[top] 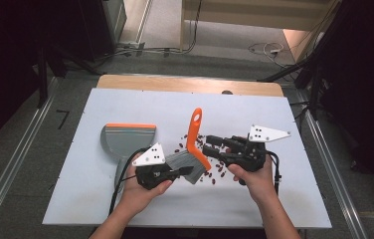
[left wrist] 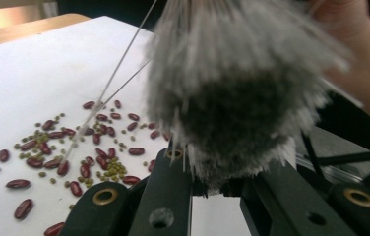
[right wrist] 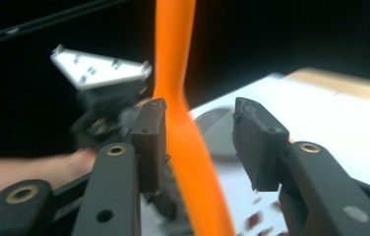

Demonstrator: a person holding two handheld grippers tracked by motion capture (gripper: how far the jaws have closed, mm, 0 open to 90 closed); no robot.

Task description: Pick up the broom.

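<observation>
A brush with an orange handle [top: 194,134] and grey bristles [top: 187,167] stands tilted over the white board [top: 90,199]. My left gripper [top: 184,172] is shut on the bristles [left wrist: 237,98], which bulge out above its jaws [left wrist: 222,169]. My right gripper [top: 210,145] reaches in from the right at the handle's lower part. In the right gripper view the orange handle [right wrist: 183,123] runs up between the two pads, close to the left pad [right wrist: 151,142] and clear of the right one, so this gripper [right wrist: 200,110] is open. Red and green beans [left wrist: 89,147] lie scattered on the board under the brush.
A grey dustpan [top: 125,137] with an orange lip lies flat at the left of the board, its handle toward the left hand. More beans [top: 218,172] lie below the right gripper. The wooden table edge [top: 190,84] runs behind the board, with the floor and cables beyond.
</observation>
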